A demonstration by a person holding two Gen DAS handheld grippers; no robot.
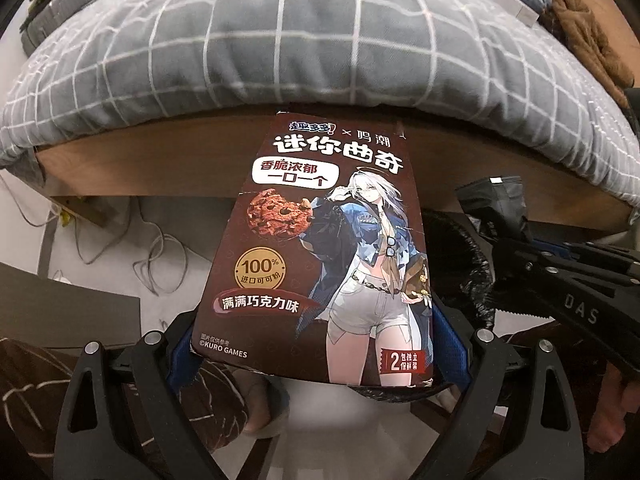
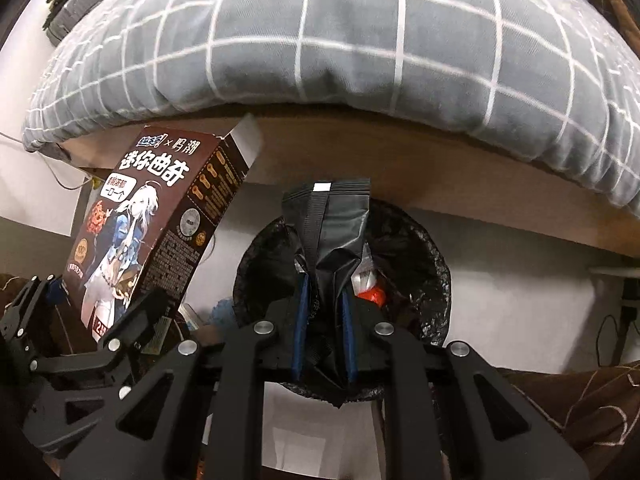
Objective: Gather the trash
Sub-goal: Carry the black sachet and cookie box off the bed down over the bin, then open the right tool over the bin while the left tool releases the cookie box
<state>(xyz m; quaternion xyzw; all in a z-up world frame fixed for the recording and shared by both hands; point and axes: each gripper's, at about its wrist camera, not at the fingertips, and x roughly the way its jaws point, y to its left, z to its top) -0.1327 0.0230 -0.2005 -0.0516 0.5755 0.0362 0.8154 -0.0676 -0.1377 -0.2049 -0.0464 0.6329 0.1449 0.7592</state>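
The left gripper jaws squeeze the cookie box, beside the bin. The right gripper jaws pinch a black pouch over it. Neither is dropped yet; the bin probably holds some trash.

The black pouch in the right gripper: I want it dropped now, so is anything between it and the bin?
Nothing visible blocks it. The black pouch is held right over the bin, whose mouth is open below.

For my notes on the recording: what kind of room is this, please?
Probably a bedroom: a grey checked quilt hangs over a wooden bed frame, with a lined trash bin on the floor beside it.
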